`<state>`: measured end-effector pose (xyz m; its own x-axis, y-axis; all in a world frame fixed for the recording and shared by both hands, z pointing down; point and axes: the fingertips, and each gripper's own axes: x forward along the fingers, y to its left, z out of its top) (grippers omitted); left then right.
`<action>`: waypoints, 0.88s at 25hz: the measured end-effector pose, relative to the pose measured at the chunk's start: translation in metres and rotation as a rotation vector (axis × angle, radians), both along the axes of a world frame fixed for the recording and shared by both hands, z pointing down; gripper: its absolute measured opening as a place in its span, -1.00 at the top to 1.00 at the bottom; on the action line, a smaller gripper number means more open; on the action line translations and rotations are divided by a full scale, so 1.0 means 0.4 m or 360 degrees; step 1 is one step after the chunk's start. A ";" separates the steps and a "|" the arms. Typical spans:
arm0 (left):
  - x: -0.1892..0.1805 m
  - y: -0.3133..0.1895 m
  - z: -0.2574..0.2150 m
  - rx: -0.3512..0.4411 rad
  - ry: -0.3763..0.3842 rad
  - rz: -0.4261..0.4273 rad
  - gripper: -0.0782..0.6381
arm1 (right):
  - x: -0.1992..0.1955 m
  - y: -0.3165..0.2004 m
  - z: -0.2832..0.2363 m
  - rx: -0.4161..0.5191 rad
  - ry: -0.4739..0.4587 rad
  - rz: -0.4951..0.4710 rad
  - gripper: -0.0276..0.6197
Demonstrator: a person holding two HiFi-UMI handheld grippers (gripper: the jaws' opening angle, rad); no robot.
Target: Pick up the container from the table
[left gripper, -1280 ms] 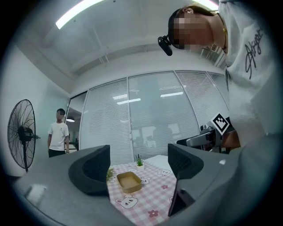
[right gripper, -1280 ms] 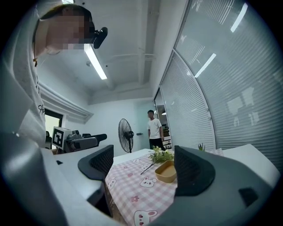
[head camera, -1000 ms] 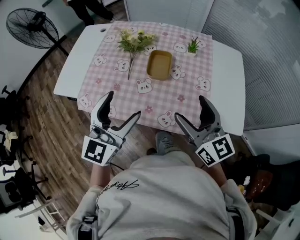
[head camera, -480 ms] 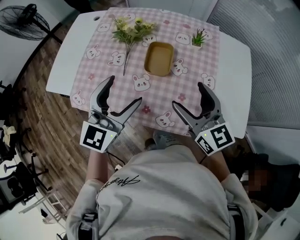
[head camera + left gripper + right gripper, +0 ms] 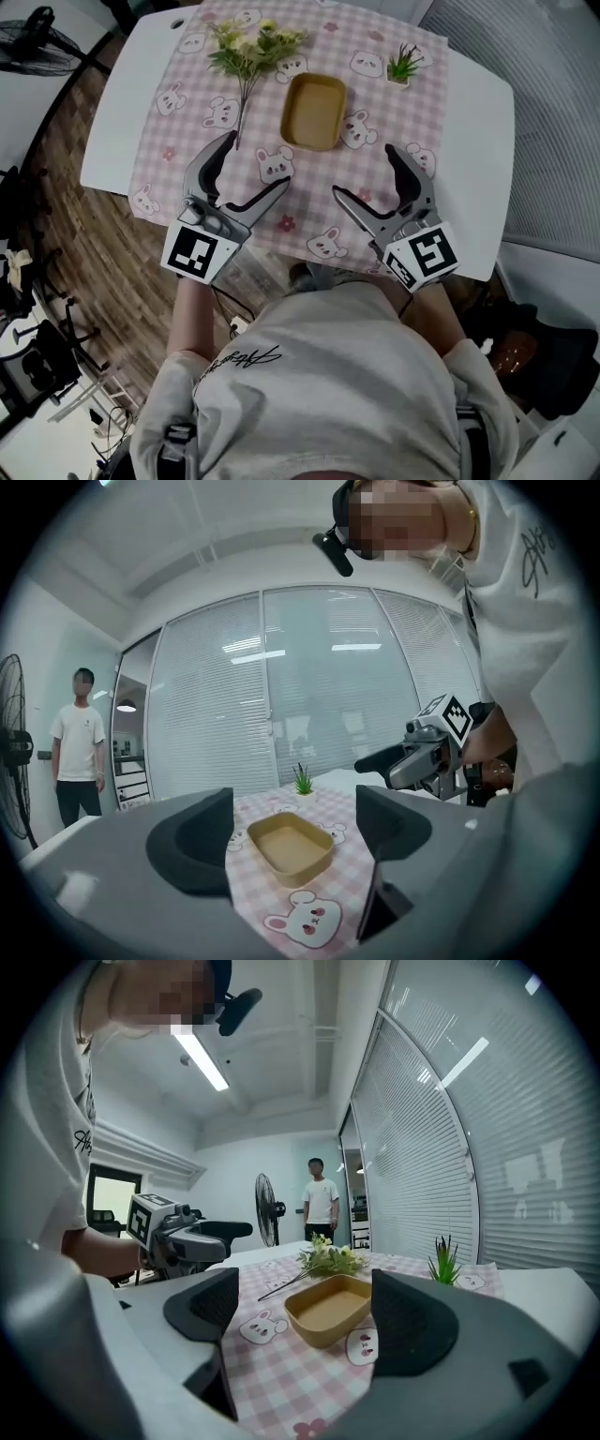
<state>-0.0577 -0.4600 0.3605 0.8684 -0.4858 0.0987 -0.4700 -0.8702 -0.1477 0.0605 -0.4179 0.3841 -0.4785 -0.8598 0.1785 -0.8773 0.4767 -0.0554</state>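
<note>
head view: left gripper (image 5: 256, 161) and right gripper (image 5: 364, 172) wide open, empty
jaws touch nothing; smooth tan rounded-rectangular container (image 5: 314, 111) sits ahead on pink checked cloth (image 5: 192, 127).

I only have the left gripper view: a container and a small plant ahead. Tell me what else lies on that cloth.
Observer: A bunch of flowers lies left of the container, with its stem pointing toward us and not touching the container.
Operator: Report the right gripper's jaws.
Observer: The right gripper is open with nothing between its jaws, and it hovers short of the container.
Operator: Now place my left gripper over the table.
Observer: The left gripper is open over the near part of the cloth. In the head view its outer jaw tip lines up with the end of the flower stem.
</note>
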 end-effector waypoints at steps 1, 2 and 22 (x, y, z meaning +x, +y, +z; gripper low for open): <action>0.006 -0.008 0.011 -0.0009 -0.0011 0.0003 -0.31 | 0.000 -0.008 0.008 -0.0007 0.0013 -0.0007 -0.40; 0.012 -0.017 0.023 -0.0019 -0.0026 0.0005 -0.31 | -0.001 -0.016 0.017 -0.0016 0.0024 -0.0014 -0.41; 0.085 -0.124 0.237 -0.0169 -0.0341 0.0138 -0.36 | -0.008 -0.156 0.221 -0.0264 0.0224 -0.0098 -0.45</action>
